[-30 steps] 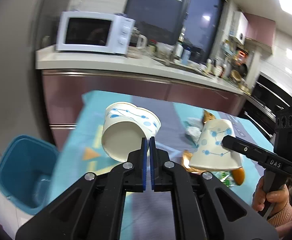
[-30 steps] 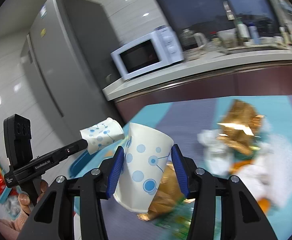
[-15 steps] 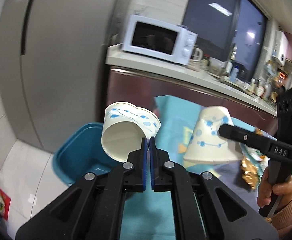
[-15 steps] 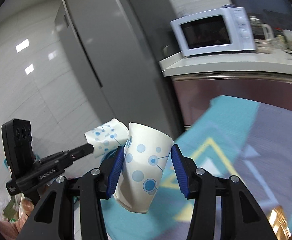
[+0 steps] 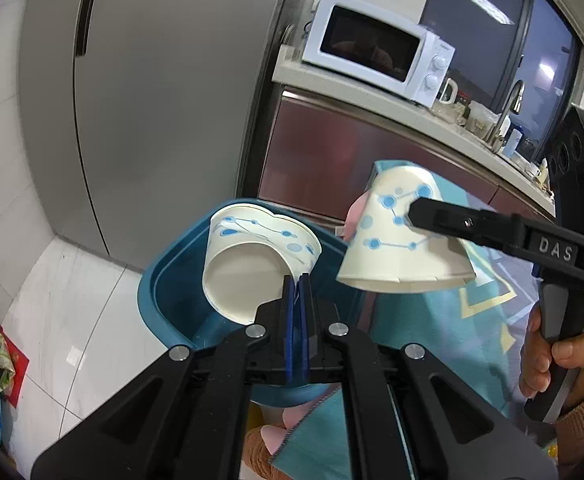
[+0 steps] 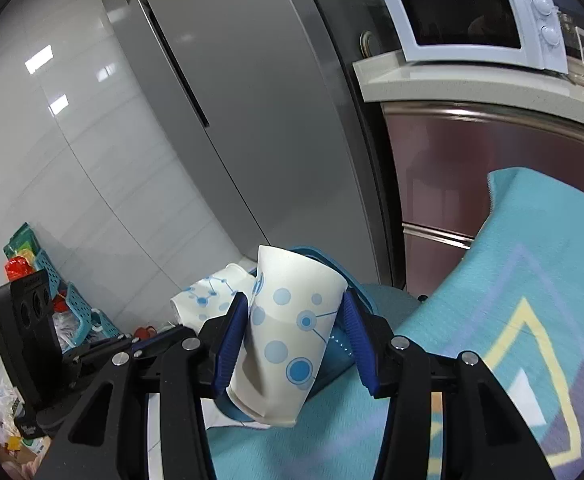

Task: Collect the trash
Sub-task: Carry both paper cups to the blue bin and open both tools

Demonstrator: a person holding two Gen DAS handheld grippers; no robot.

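Left hand-held gripper (image 5: 297, 280) pinches the rim of a white blue-dotted paper cup (image 5: 252, 264) above a teal plastic bin (image 5: 164, 280); right hand-held gripper (image 6: 296, 344) clamps a second dotted paper cup (image 6: 292, 332) beside that bin.

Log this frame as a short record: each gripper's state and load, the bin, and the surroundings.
left gripper: shut, pinching the rim of a crumpled paper cup, mouth towards the camera
right gripper: clamped across the body of a second paper cup, white with blue dots
trash bin: blue, open, on the floor beside the table; the crumpled cup hangs over it
table cover: teal patterned cloth
background: white microwave on the counter, grey refrigerator
task stage: both cups held, neither dropped yet
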